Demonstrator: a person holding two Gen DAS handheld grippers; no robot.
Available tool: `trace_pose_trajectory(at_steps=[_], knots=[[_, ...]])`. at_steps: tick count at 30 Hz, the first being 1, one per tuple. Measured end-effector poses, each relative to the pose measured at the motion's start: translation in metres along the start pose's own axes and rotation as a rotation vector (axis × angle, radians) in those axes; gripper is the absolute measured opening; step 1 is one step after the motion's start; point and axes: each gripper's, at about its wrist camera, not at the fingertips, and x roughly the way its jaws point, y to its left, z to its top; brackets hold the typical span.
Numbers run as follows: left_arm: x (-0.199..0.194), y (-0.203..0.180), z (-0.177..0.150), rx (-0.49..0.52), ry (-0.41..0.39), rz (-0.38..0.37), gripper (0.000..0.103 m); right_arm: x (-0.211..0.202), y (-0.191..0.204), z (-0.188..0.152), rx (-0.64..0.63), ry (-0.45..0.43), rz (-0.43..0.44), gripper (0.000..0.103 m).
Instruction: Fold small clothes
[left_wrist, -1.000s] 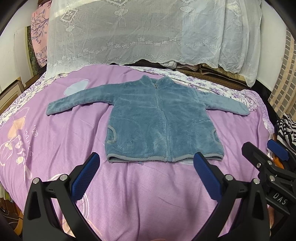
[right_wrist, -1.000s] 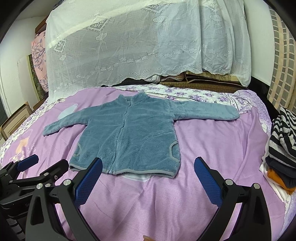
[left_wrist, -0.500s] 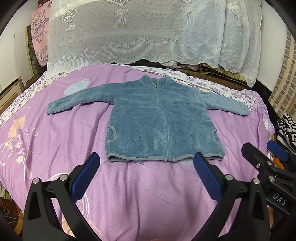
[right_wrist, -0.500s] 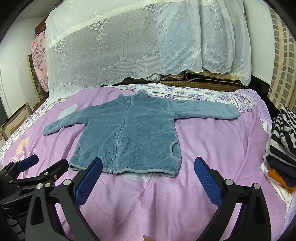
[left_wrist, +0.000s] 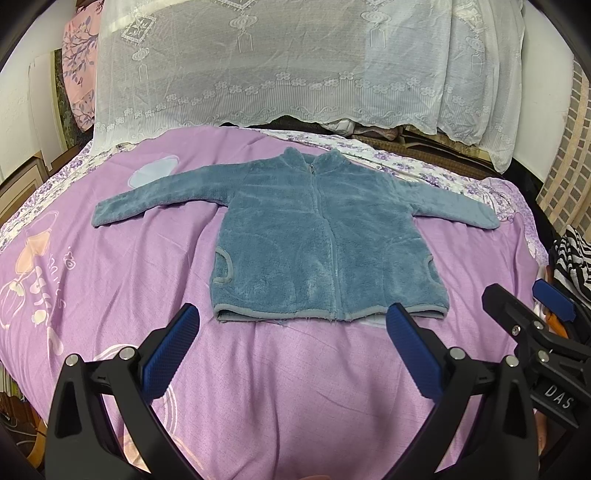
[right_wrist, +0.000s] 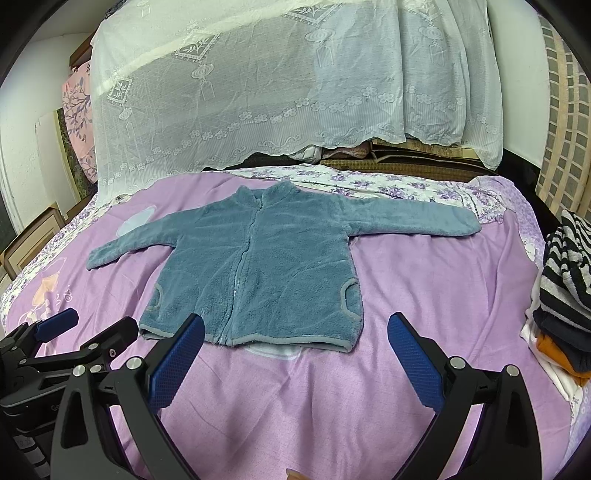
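A small blue fleece jacket (left_wrist: 317, 240) lies flat, zipped, front up, both sleeves spread out, on the purple bedspread (left_wrist: 110, 280); it also shows in the right wrist view (right_wrist: 258, 269). My left gripper (left_wrist: 291, 350) is open and empty, held above the bed just short of the jacket's hem. My right gripper (right_wrist: 295, 354) is open and empty, also just short of the hem, toward its right side. The right gripper (left_wrist: 532, 314) shows at the right edge of the left wrist view, and the left gripper (right_wrist: 74, 332) at the lower left of the right wrist view.
A stack of folded clothes with a striped top (right_wrist: 565, 266) sits at the bed's right edge. A white lace cover (left_wrist: 295, 62) drapes over bedding at the head. The bed's left edge drops off beside framed boards (right_wrist: 33, 236).
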Motion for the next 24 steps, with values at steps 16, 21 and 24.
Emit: trace_pose_trajectory(at_steps=[16, 21, 24], knots=[[0.000, 0.000, -0.001, -0.001, 0.002, -0.001, 0.099, 0.003, 0.005, -0.005, -0.001, 0.006, 0.003, 0.100], [0.002, 0.003, -0.006, -0.003, 0.009, -0.003, 0.099, 0.007, 0.008, -0.008, 0.002, 0.014, 0.007, 0.100], [0.008, 0.005, -0.006, -0.004, 0.016, -0.002, 0.099, 0.010, 0.009, -0.009, 0.004, 0.021, 0.010, 0.100]])
